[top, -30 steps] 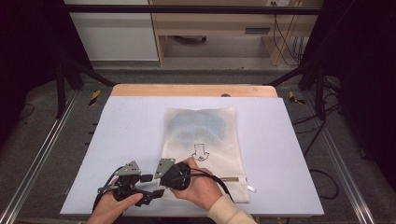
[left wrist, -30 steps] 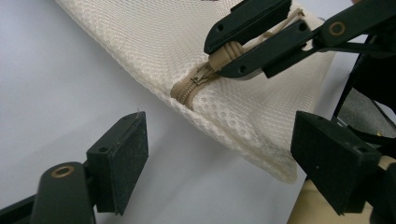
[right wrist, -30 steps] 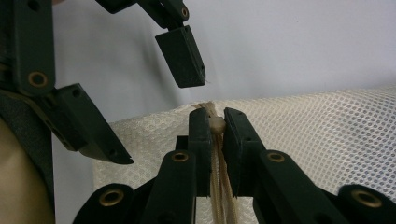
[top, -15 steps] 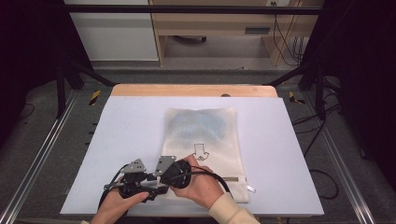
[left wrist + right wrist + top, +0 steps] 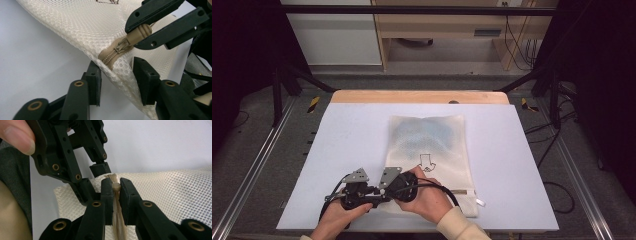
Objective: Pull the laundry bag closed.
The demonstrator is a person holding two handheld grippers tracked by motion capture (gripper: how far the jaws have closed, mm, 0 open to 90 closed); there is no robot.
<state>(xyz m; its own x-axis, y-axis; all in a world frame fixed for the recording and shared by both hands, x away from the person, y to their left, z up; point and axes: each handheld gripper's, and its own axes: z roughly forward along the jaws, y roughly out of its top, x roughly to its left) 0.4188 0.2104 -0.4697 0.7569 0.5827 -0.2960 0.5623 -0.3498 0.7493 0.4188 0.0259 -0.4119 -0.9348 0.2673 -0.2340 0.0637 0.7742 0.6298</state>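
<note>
Lying flat on the white tabletop (image 5: 347,140): 1 cream mesh bag (image 5: 428,150), zip end toward the person, a small printed arrow (image 5: 427,161) near its middle, bluish contents showing faintly through the far half.

Item 1, mesh bag. In the left gripper view the weave (image 5: 82,27) is a fine honeycomb; the near corner is lifted slightly off the tabletop (image 5: 32,62). A tan zipper (image 5: 111,53) ends at that corner.

Item 2, zipper pull (image 5: 140,32). Tan, ribbed, standing just beyond the zipper's end. In the right gripper view it shows as a small tan nub (image 5: 115,186).

Item 3, right gripper (image 5: 115,187). Held by the person's right hand (image 5: 432,197) at the bag's near left corner. Its fingers (image 5: 126,192) are pressed together, pinching the zipper pull.

Item 4, left gripper (image 5: 117,82). Held by the left hand (image 5: 337,220), just beside the right gripper. Its fingers (image 5: 146,80) have just been closing, with the bag's corner and the zipper's end between them; they stand spread either side of the fabric, and the pads do not yet press it.

Item 5, cables (image 5: 447,192). Black, trailing from the grippers across the right hand.
</note>
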